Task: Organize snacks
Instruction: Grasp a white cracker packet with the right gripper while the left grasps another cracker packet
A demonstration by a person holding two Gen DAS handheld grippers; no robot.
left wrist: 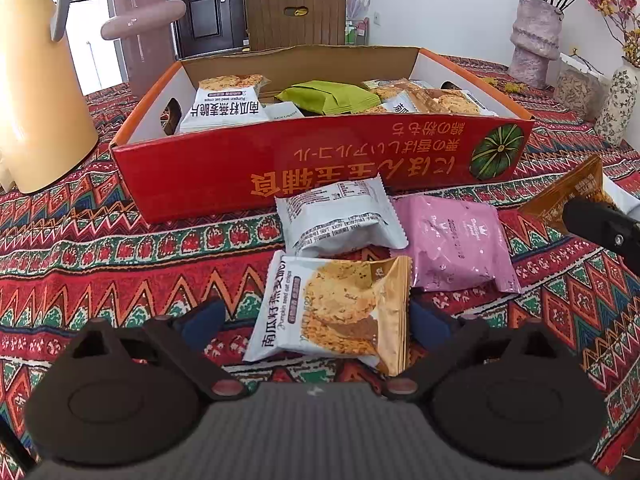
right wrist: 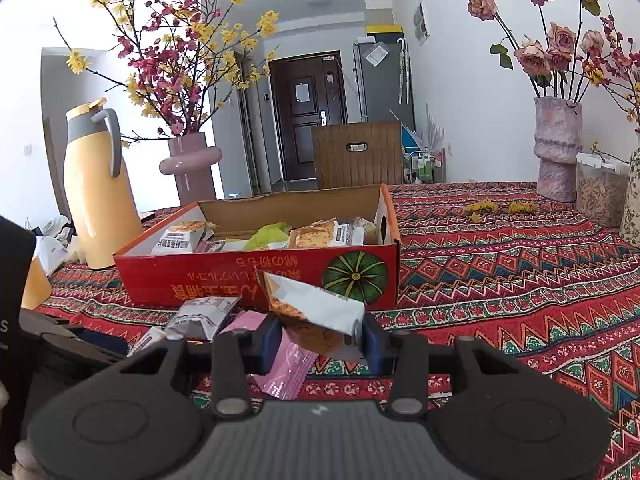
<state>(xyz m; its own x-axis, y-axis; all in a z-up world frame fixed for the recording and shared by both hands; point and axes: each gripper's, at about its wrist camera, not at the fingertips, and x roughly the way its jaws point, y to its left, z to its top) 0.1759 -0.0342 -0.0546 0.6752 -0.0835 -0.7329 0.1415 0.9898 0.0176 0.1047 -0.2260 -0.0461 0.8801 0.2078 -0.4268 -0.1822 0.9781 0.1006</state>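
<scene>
A red cardboard box (left wrist: 200, 168) stands open on the patterned tablecloth with several snack packets in it. In front of it lie a white packet (left wrist: 340, 216), a pink packet (left wrist: 456, 248) and an oat crisp packet (left wrist: 332, 312). My left gripper (left wrist: 316, 320) is open, low over the cloth, with the oat crisp packet between its blue pads (left wrist: 204, 320). My right gripper (right wrist: 320, 340) is shut on another orange-and-white oat crisp packet (right wrist: 316, 316), held tilted above the cloth before the box (right wrist: 200, 276). Below it lie the pink packet (right wrist: 288, 368) and the white packet (right wrist: 204, 316).
A yellow thermos jug (right wrist: 100, 192) stands left of the box, with a pink vase (right wrist: 192, 164) of blossom branches behind it. At the right are a mottled vase (right wrist: 558, 148) with roses and a clear container (right wrist: 600, 188). A wooden chair back (right wrist: 356, 152) rises behind the table.
</scene>
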